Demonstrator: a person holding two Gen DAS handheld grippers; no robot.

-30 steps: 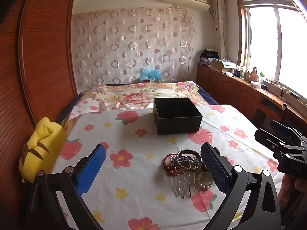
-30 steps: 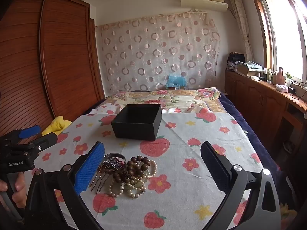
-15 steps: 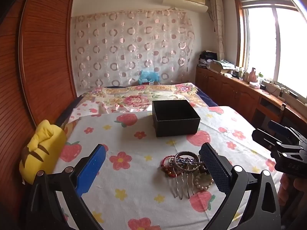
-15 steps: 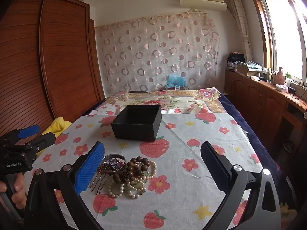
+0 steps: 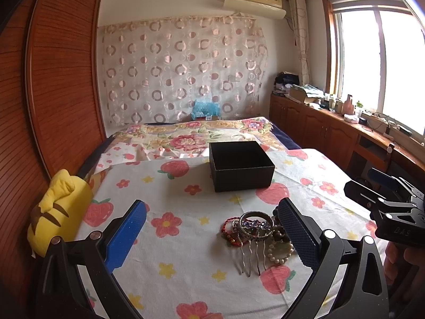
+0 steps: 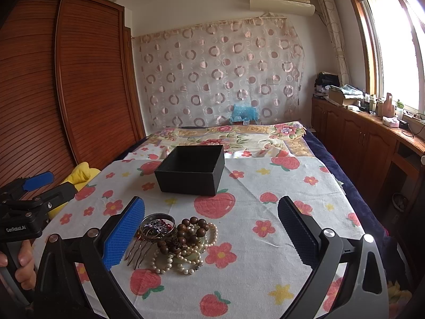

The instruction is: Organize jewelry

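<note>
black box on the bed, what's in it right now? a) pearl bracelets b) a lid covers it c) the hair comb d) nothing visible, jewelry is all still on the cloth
d: the black box sits open with only dark interior showing, while the jewelry pile lies on the strawberry cloth in front of it.

In the left wrist view the right pad of the left tongs (image 5: 211, 235) covers the right side of the jewelry pile (image 5: 255, 232), so the brown beads there barely show, and the right tongs (image 5: 372, 183) are cut off by the picture's right edge. In the right wrist view the hair comb (image 6: 139, 251) is partly behind the blue pad, and the hand (image 6: 22, 264) is cut by the left edge. The small items on the window ledge (image 6: 385, 114) are too small to tell, and the black box (image 6: 191, 168) hides its own floor.
</note>
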